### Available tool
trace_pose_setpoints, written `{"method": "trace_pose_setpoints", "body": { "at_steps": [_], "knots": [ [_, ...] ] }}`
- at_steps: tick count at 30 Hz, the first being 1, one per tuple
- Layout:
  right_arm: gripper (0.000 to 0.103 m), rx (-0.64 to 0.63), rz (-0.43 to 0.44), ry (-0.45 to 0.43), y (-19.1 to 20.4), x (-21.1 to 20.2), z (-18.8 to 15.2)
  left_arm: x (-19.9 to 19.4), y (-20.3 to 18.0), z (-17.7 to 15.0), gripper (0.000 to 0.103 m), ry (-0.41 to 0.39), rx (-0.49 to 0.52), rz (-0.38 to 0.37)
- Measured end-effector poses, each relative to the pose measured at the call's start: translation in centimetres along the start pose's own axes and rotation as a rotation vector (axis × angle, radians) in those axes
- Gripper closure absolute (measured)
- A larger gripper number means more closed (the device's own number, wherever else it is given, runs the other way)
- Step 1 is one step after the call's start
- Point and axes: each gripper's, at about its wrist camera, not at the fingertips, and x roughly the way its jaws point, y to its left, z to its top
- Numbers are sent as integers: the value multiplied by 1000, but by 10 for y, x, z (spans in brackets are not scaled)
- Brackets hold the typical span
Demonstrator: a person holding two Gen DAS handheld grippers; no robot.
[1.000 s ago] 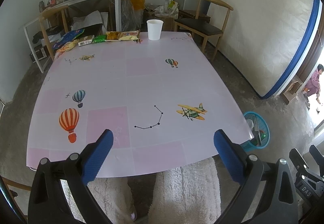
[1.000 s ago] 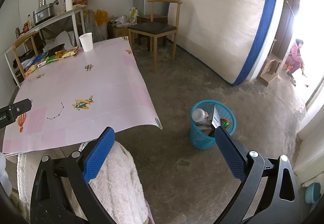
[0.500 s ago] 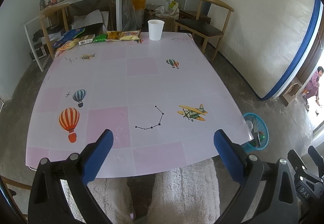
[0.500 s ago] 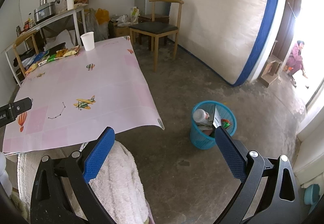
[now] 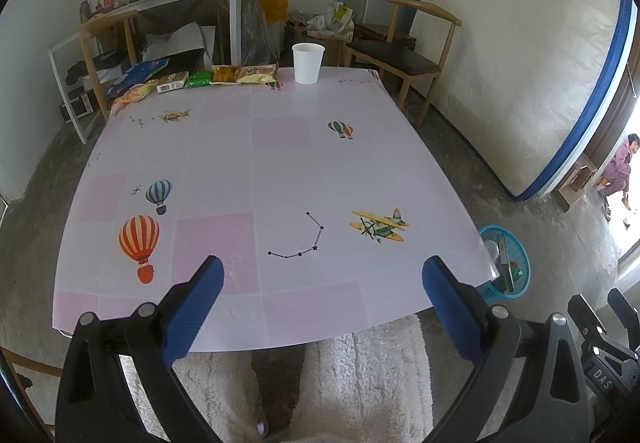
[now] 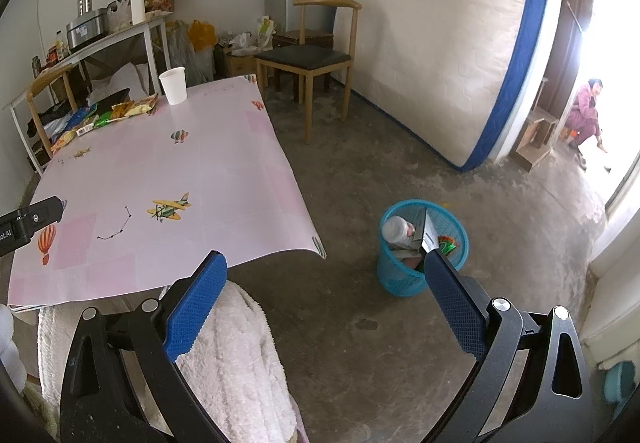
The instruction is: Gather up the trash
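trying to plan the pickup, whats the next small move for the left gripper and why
Probably reach the open, empty left gripper forward across the table toward the snack wrappers at its far edge; the blue bin waits on the floor.

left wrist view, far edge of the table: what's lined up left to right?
Blue snack bag → orange packet → small white box → green packet → yellow snack bags → white paper cup.
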Motion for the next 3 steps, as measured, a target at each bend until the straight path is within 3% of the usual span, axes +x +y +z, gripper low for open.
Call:
{"method": "trace_pose_setpoints", "body": {
  "at_steps": [3],
  "knots": [
    [8, 0, 0, 1, 0, 0, 0, -2, 0, -1, 6, -4, -2, 2]
  ]
}}
